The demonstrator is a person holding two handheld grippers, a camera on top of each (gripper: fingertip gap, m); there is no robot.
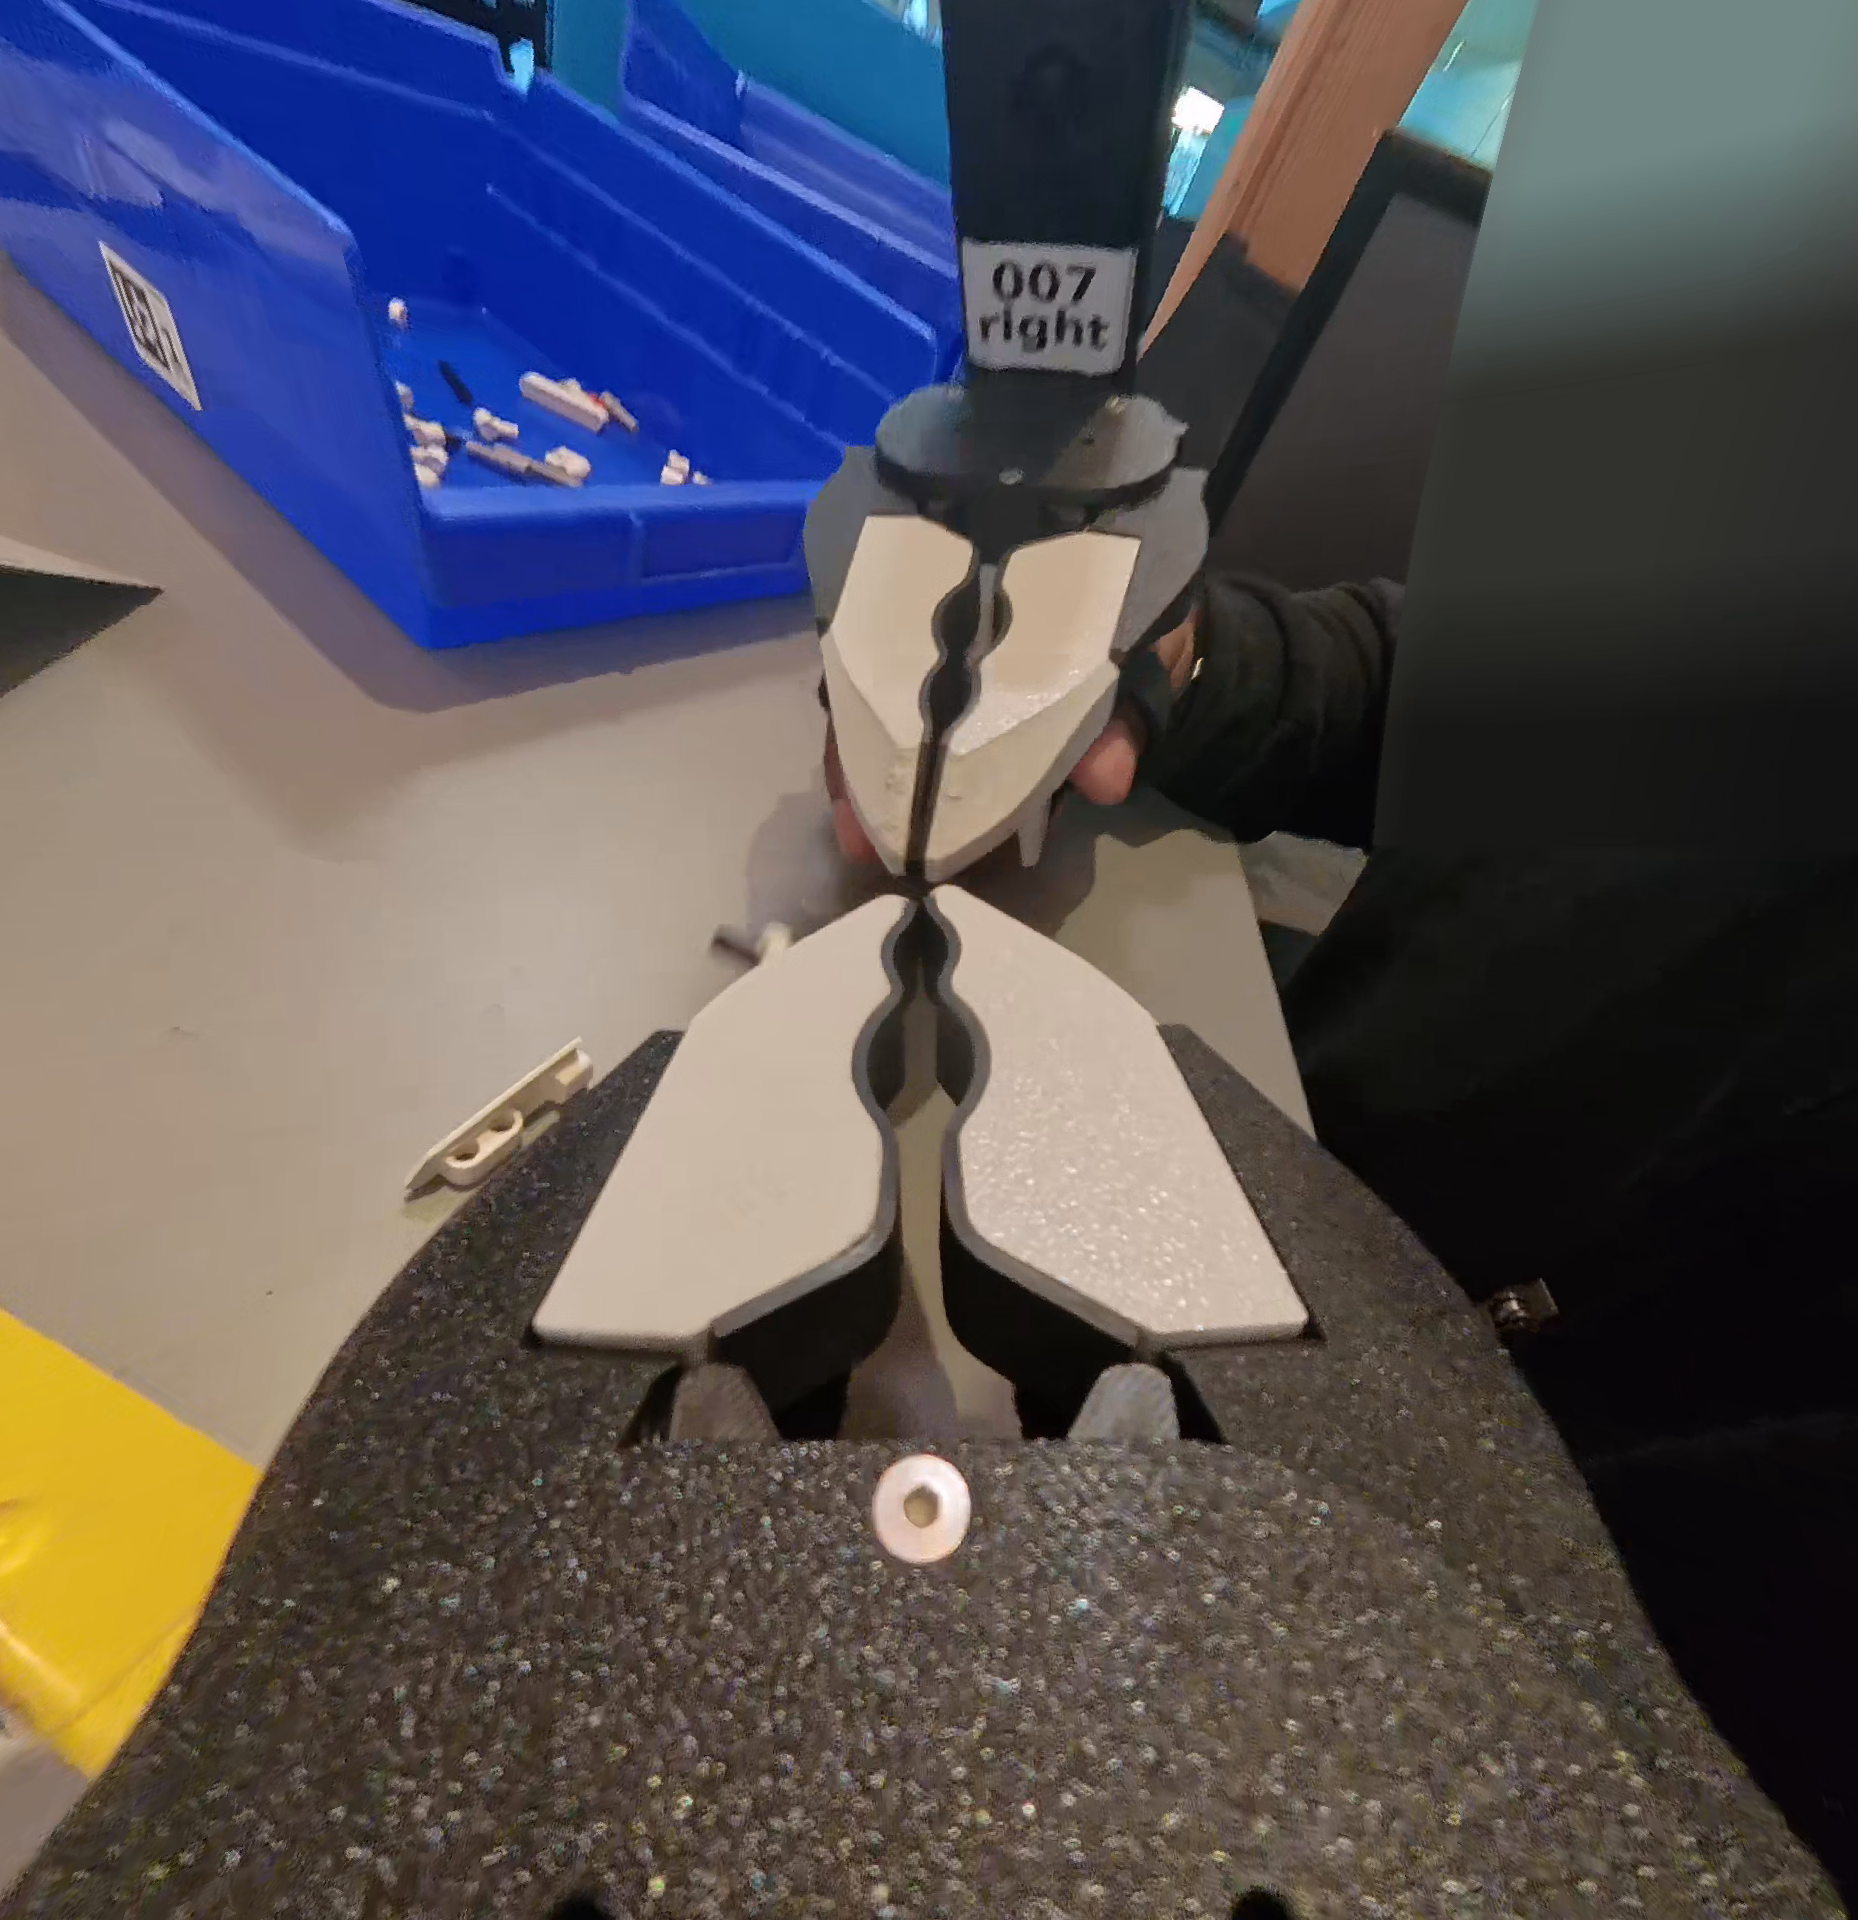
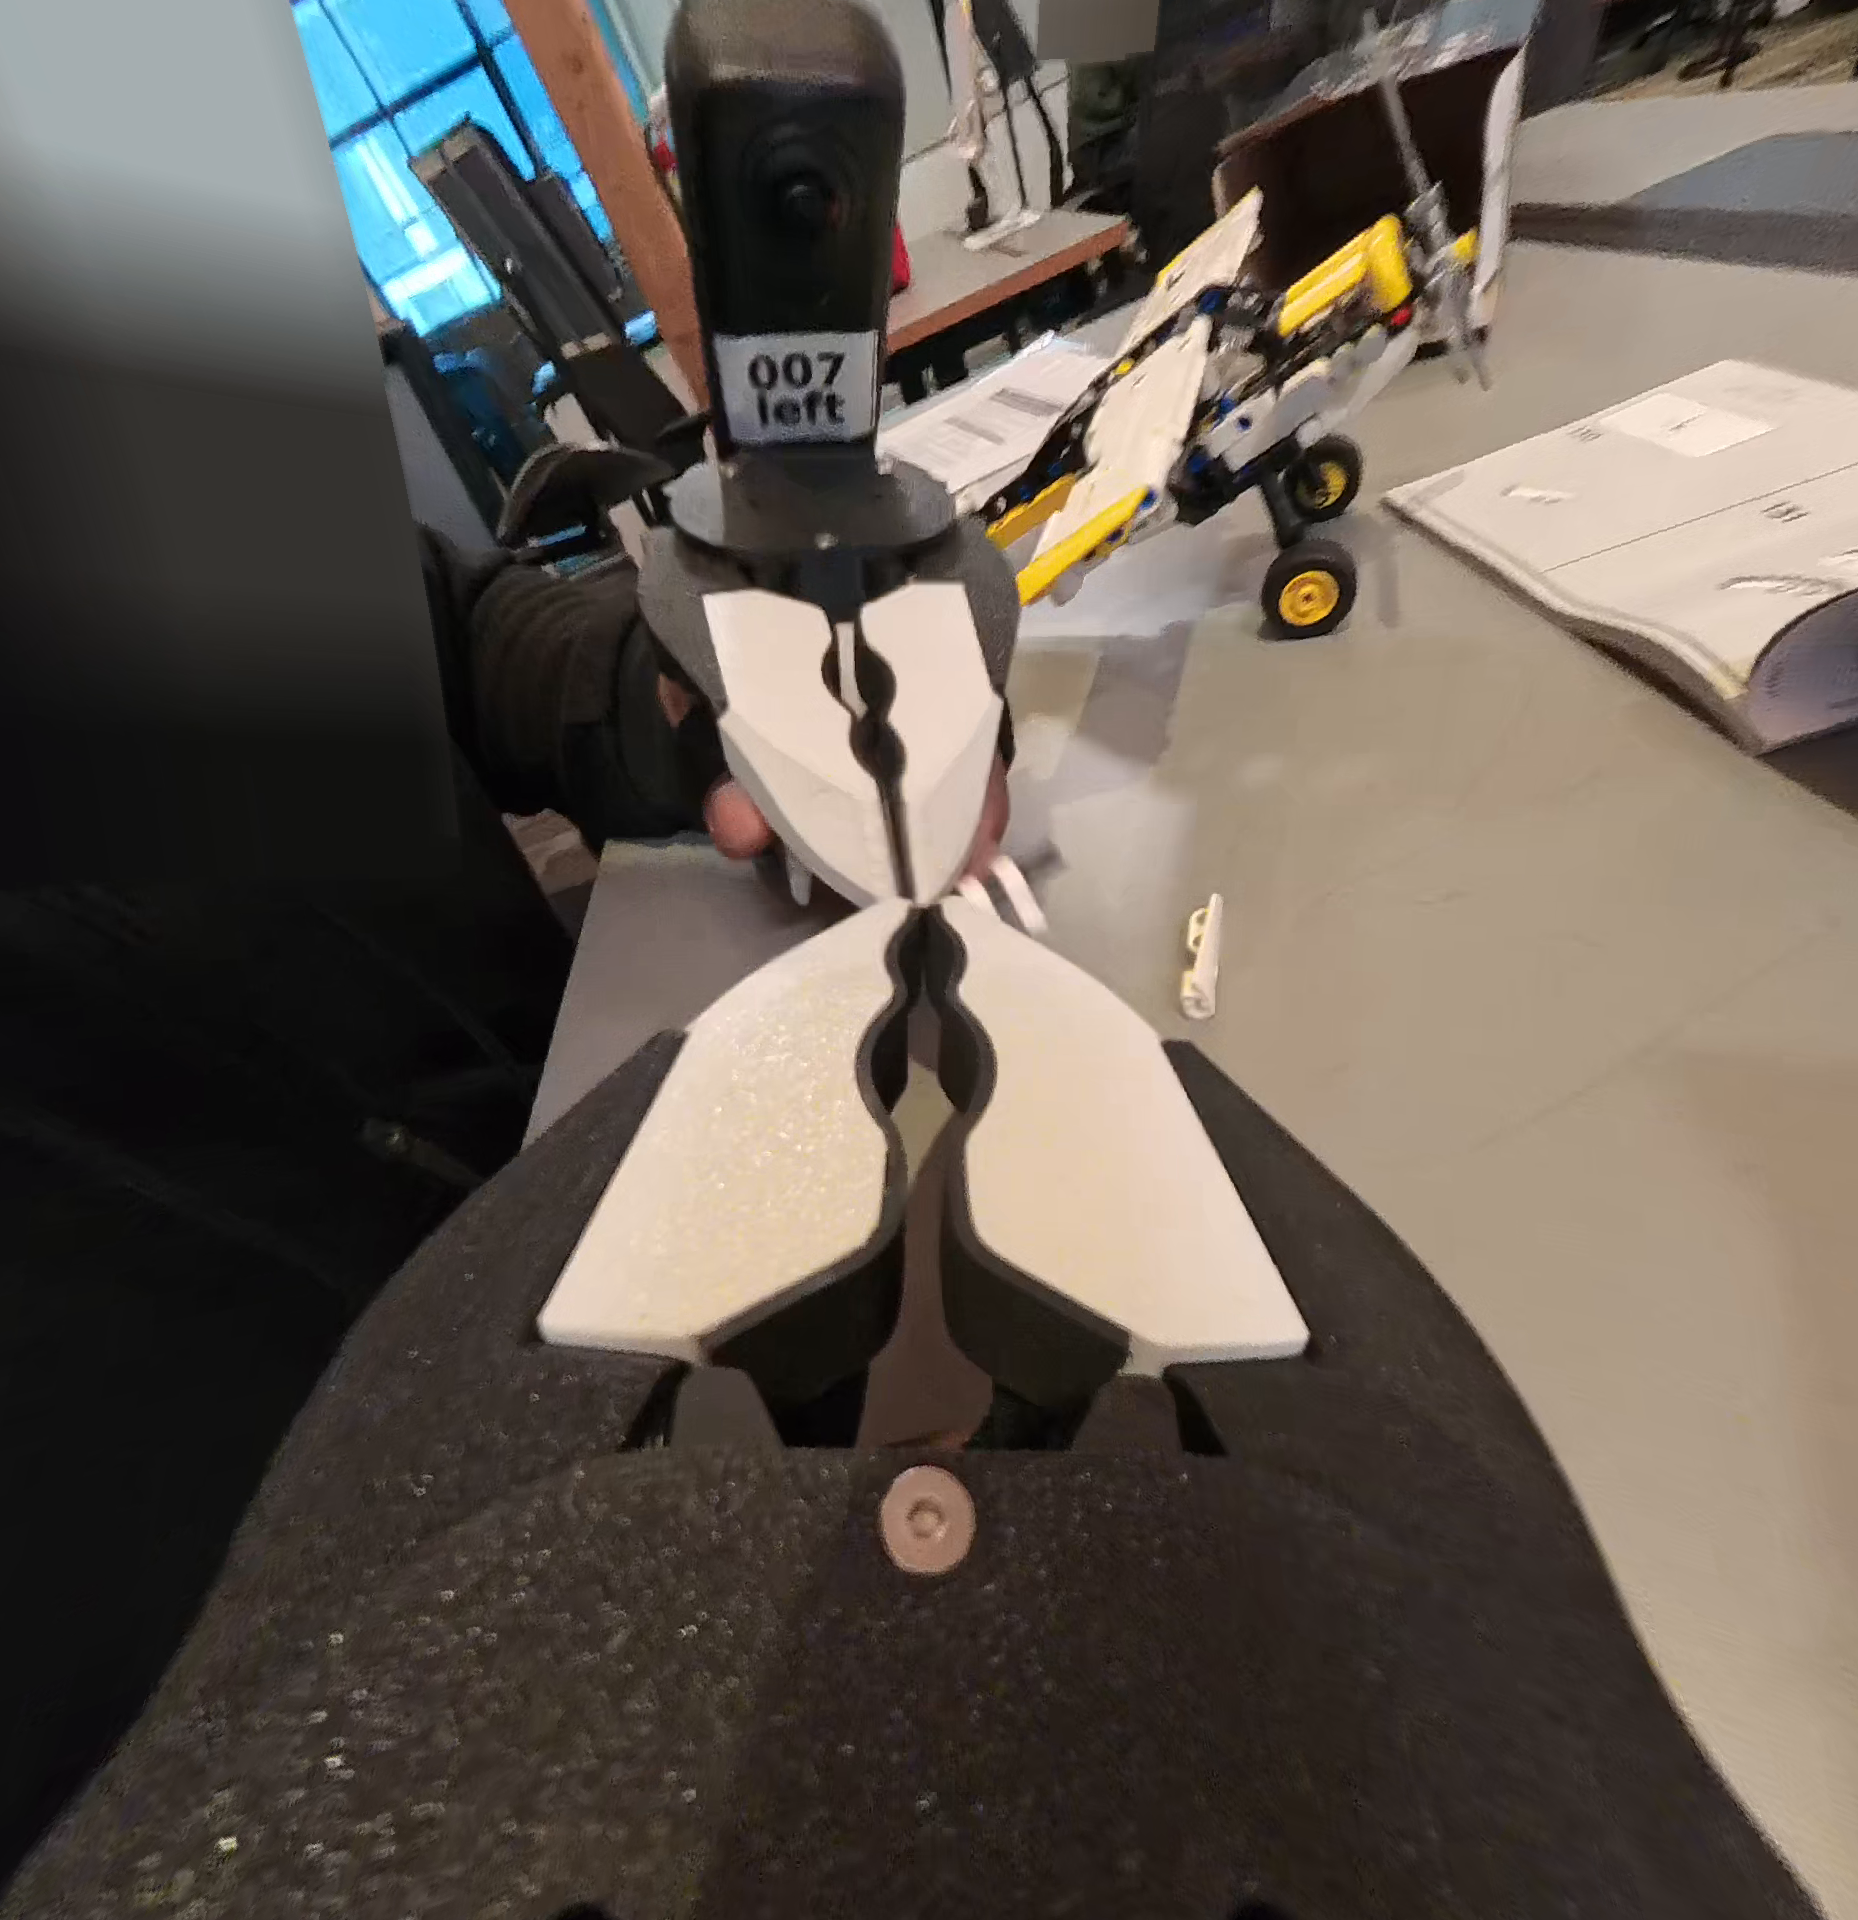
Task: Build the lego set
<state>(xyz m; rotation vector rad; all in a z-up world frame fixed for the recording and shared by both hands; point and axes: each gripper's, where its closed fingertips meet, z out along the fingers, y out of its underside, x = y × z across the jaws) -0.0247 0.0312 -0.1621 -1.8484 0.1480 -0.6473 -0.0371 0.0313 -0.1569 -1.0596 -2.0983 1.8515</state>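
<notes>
Even indoor lighting, soft shadows; wide-angle distortion bends edges; background slightly blurred; dark smeared patch at one side of each view.

White claw fingers (image 1: 759, 1122), speckled black housing (image 1: 904, 1714), silver screw (image 1: 921, 1508), black sleeve (image 1: 1278, 707).

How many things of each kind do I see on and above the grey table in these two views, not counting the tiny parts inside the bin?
Grippers, both shut, tip to tip: 2 (left gripper, right gripper)
Blue bin: 1
Brick-built vehicle model: 1
Open booklet: 1
Loose white pieces: 2 (white beam, small white pin piece)
Total: 7
</notes>
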